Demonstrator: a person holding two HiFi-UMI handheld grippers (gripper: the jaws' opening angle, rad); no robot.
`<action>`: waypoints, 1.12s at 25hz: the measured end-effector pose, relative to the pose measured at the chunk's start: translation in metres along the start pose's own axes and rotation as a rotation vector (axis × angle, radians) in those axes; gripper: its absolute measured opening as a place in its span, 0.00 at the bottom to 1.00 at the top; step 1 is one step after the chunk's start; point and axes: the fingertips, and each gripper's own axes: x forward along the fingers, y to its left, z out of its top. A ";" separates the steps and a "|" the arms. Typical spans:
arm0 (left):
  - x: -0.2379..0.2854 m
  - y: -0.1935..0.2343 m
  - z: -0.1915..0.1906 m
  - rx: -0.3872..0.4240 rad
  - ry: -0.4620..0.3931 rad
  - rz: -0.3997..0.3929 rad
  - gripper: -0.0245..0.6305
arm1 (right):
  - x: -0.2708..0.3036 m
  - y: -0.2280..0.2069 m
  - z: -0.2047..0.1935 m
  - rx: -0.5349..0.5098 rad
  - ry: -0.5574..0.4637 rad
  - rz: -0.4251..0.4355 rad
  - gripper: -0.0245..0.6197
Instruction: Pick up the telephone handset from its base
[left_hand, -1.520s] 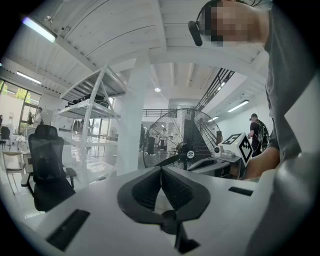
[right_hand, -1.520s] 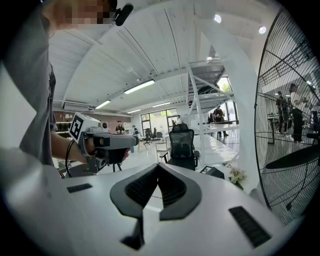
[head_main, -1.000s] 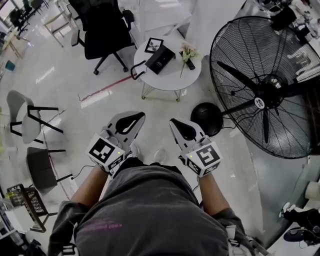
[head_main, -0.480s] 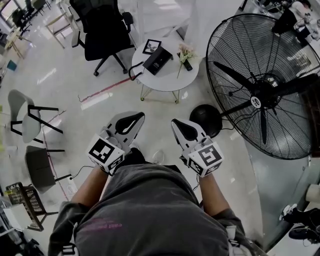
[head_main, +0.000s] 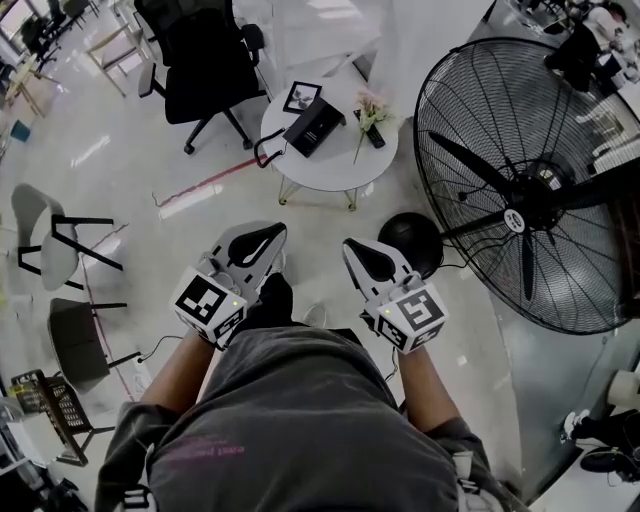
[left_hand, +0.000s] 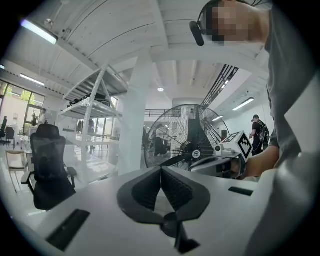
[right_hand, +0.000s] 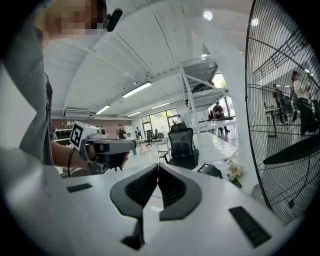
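A black telephone (head_main: 312, 125) sits on a small round white table (head_main: 335, 165) far ahead of me. Its handset is too small to tell apart from the base, and a dark cord (head_main: 262, 150) loops off the table's left edge. In the right gripper view the telephone (right_hand: 210, 170) shows low, beyond the jaws. My left gripper (head_main: 280, 232) (left_hand: 160, 169) and right gripper (head_main: 350, 243) (right_hand: 158, 166) are held side by side at waist height. Both are shut and empty, well short of the table.
A large standing fan (head_main: 530, 190) with a round black base (head_main: 412, 238) fills the right side. A black office chair (head_main: 205, 60) stands behind the table at the left. On the table are a picture frame (head_main: 302, 97), flowers (head_main: 370, 112) and a remote (head_main: 374, 131). Chairs (head_main: 50, 245) stand at the left.
A dark shoe has stepped forward under the left gripper, and the whole scene has shifted slightly. Both grippers stay shut and keep their place side by side.
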 end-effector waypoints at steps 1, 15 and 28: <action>0.003 0.007 0.000 -0.004 0.000 0.000 0.06 | 0.005 -0.004 0.001 -0.001 0.004 -0.001 0.07; 0.082 0.145 -0.005 -0.058 0.031 -0.063 0.06 | 0.126 -0.078 0.023 0.057 0.062 -0.063 0.07; 0.111 0.277 0.000 -0.052 0.058 -0.138 0.06 | 0.241 -0.118 0.057 0.079 0.091 -0.151 0.07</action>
